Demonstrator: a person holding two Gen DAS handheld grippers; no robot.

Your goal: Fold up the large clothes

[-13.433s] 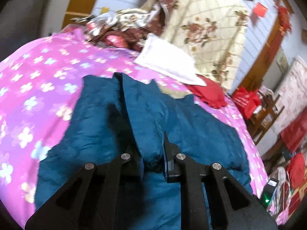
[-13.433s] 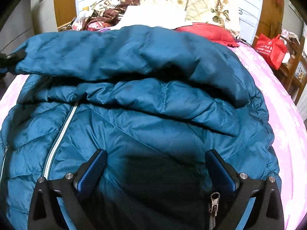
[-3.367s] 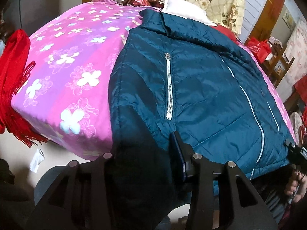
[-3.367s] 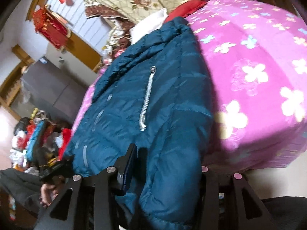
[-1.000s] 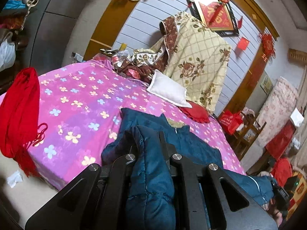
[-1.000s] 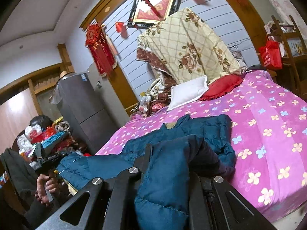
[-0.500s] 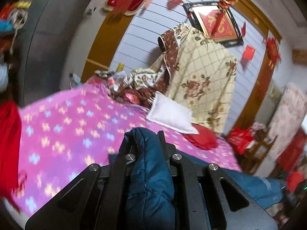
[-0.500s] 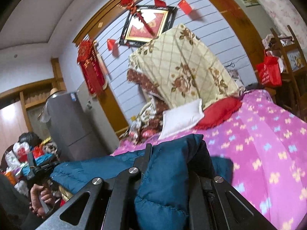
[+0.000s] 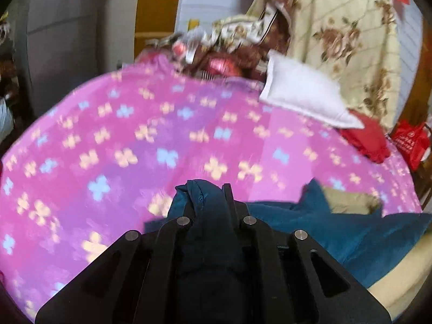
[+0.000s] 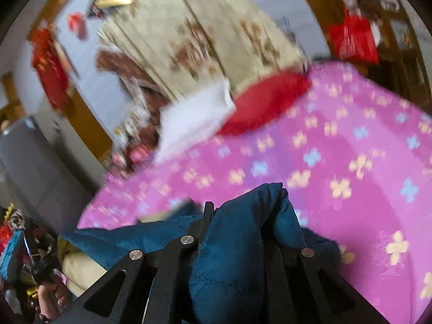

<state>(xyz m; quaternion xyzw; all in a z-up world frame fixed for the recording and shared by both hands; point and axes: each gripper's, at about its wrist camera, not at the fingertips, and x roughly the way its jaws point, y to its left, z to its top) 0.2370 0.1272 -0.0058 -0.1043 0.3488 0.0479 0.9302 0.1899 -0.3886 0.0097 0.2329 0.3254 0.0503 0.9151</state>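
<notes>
Left wrist view: left tongs [image 9: 206,202] clamp a bunched edge of the teal quilted puffer jacket [image 9: 324,229]; right tongs [image 10: 237,216] likewise. Jacket trails behind both over the pink flowered bed [image 9: 135,135]. Fold-over step; next, lay edges down ahead, aligned.

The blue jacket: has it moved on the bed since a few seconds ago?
Yes. The blue jacket then covered the pink bedspread up to the white pillow; now it is bunched near the bed's foot.

Right tongs [image 10: 240,216]: far finger hidden behind bunched jacket [image 10: 237,256].
Wall hangings [image 10: 51,64]: motion-blurred, perhaps red ornaments.
Jacket hem: cut off below.
</notes>
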